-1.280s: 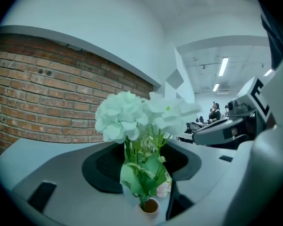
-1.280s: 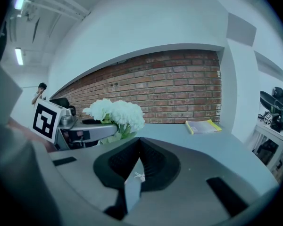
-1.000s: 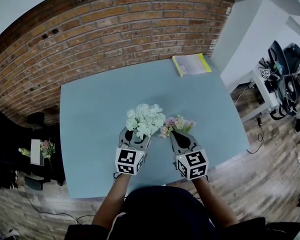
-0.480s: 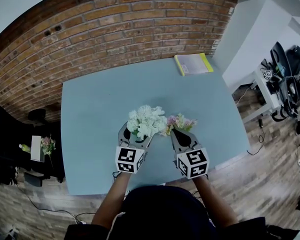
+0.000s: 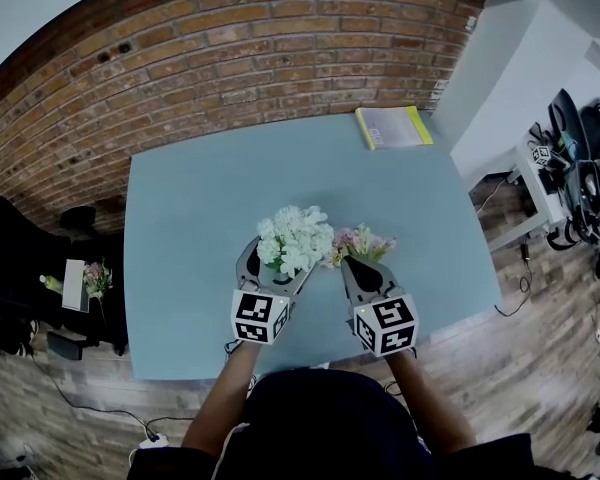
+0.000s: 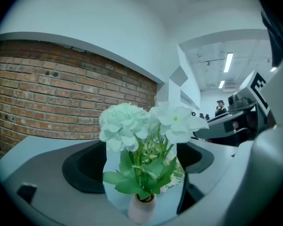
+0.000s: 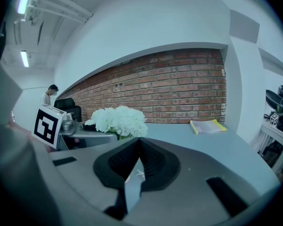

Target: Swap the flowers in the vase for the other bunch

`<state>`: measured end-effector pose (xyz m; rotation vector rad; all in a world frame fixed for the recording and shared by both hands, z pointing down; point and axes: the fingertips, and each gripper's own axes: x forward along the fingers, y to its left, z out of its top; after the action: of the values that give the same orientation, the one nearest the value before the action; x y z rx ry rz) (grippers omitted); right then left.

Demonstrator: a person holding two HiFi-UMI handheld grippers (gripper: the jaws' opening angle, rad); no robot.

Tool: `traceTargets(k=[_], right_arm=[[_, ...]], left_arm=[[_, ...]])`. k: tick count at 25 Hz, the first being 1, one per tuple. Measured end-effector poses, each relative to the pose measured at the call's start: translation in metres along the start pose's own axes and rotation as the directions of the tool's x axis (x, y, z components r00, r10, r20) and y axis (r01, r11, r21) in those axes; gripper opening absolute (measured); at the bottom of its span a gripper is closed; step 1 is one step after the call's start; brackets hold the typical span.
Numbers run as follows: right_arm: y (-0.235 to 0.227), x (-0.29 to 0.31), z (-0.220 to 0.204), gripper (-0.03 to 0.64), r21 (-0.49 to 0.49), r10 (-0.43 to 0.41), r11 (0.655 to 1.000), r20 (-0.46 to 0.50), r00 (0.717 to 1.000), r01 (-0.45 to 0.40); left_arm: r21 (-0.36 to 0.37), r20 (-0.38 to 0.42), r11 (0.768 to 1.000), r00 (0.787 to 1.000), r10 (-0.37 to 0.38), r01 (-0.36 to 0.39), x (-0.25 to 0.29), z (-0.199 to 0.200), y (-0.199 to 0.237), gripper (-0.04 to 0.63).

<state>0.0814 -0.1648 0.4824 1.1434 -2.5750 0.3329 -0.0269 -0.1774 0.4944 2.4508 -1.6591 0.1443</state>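
Note:
A bunch of white flowers (image 5: 294, 238) stands upright in a small pale pink vase (image 6: 141, 207) on the blue-grey table (image 5: 190, 218). My left gripper (image 5: 278, 268) has the vase between its jaws. They are opening, and both pads (image 6: 85, 168) stand clear of the vase. A pink bunch (image 5: 361, 243) lies on the table just right of the white flowers, at the tip of my right gripper (image 5: 356, 266). That gripper (image 7: 137, 147) is shut; whether it pinches a stem is hidden.
A yellow-edged book (image 5: 393, 126) lies at the table's far right corner. A brick wall (image 5: 230, 58) runs behind the table. Dark furniture with a small flower bunch (image 5: 95, 278) stands left of the table, and equipment (image 5: 570, 158) stands to the right.
The left gripper's jaws have spread apart around the vase. Both hands, the white flowers and the pink bunch stay where they were.

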Motion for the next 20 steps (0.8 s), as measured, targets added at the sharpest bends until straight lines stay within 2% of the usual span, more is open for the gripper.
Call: traceTargets(k=[14,20], right_arm=[[-0.004,0.002,-0.002,0.012,-0.015,0.091,0.996,0.015,0.996,-0.091],[-0.008,0.007,0.005,0.012,-0.015,0.117,0.993,0.03,0.993,-0.116]], left_arm=[[-0.011,-0.002,0.998,0.998,0.068,-0.068,-0.019,-0.004,-0.01,0.454],[-0.074,0.0,0.996,0.999,0.047,-0.047,-0.025,-0.007,-0.016,0.453]])
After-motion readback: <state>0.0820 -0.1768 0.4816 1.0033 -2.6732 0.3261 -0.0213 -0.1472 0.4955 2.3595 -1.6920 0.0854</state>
